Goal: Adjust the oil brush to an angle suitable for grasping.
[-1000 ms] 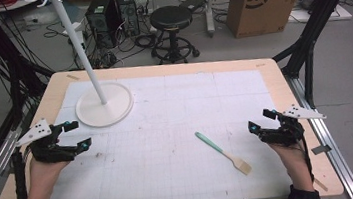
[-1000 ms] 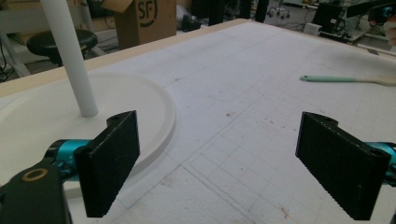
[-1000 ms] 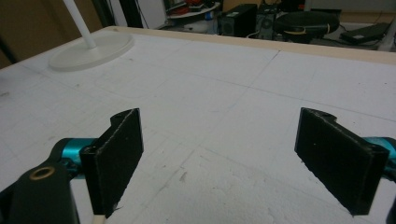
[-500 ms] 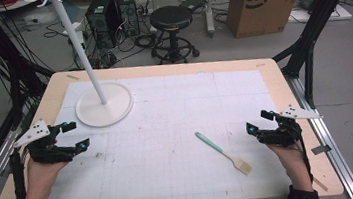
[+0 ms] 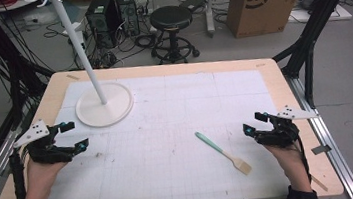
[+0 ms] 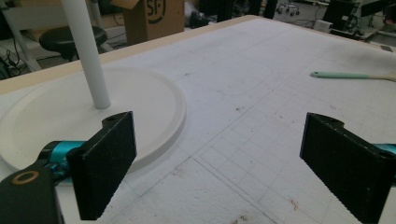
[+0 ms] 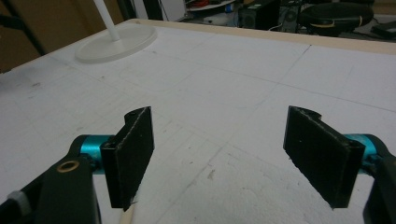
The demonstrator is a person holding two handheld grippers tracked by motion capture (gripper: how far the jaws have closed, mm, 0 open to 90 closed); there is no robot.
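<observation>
Brush (image 5: 223, 152) untouched, both claws gaping, hovering

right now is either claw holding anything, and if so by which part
Nothing is held. The left claw and the right claw are both open with bare mat between their jaws. The brush lies free on the table.

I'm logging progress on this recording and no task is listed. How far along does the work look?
Nothing looks done yet. The mint-handled wooden spatula lies flat on the white gridded mat, apart from the white round-based stand. Nothing is in hand: the left gripper and the right gripper are both open and empty, near the mat's side edges. Any handling is left to do.
</observation>
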